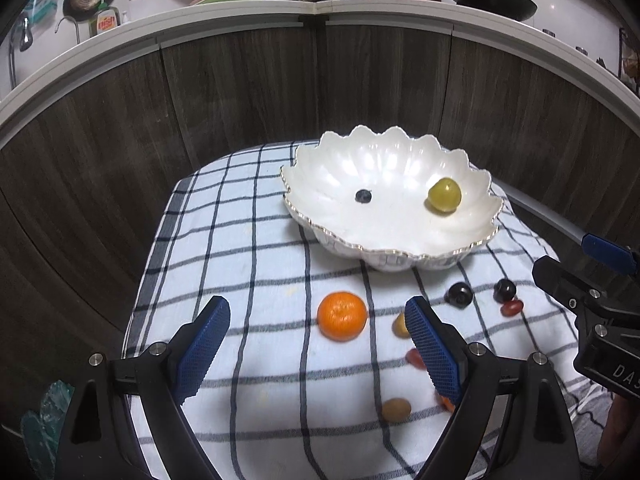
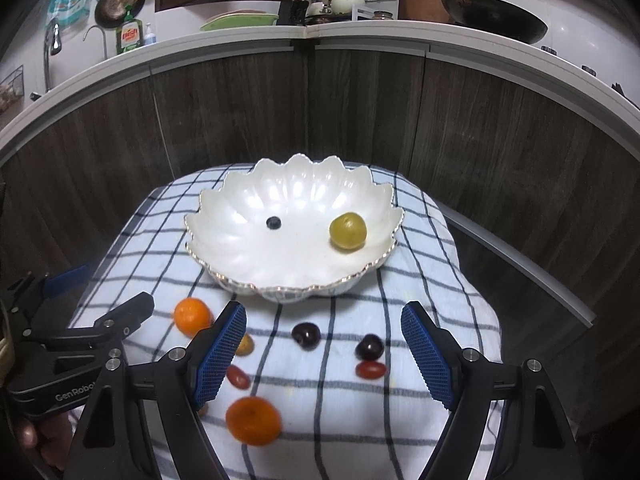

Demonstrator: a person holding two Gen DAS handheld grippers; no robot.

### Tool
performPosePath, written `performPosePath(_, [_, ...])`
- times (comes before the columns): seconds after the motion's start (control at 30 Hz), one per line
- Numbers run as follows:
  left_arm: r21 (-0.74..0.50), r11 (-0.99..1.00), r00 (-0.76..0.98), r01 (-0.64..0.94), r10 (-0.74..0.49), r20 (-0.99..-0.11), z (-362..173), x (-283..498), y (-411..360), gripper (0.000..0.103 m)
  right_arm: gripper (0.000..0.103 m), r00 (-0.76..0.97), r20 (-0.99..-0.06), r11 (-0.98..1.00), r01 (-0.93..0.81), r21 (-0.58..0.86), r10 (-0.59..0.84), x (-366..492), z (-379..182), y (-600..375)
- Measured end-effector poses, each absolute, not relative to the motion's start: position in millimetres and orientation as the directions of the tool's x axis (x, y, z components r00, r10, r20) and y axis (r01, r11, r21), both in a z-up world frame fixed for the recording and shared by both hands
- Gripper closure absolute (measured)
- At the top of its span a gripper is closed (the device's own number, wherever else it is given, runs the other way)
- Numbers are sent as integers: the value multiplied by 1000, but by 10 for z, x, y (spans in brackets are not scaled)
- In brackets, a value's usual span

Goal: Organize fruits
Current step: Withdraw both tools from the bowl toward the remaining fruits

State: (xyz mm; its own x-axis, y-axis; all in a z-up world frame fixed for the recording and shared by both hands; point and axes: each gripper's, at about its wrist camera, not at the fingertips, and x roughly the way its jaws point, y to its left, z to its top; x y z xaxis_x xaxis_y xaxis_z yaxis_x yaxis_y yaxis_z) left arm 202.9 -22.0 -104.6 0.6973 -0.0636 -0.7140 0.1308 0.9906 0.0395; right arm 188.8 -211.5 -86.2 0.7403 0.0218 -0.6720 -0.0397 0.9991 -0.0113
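A white scalloped bowl sits on a checked cloth and holds a green grape and a blueberry. My left gripper is open above the cloth, with a mandarin between its fingers' line. My right gripper is open over two dark cherries, a red grape tomato and a second mandarin. Small yellowish fruits and another red one lie nearby.
The checked cloth covers a small table before dark wooden cabinet fronts. A counter above carries a wok, dish soap and teapots. The right gripper shows at the right edge of the left wrist view.
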Motion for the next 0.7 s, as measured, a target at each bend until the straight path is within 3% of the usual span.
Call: performPosePath(0.7, [35,991,660,130,-60,-749,-1323,1826,-180,13,22,718,-696,998,-55,-27,21,1692,-1048,-2052])
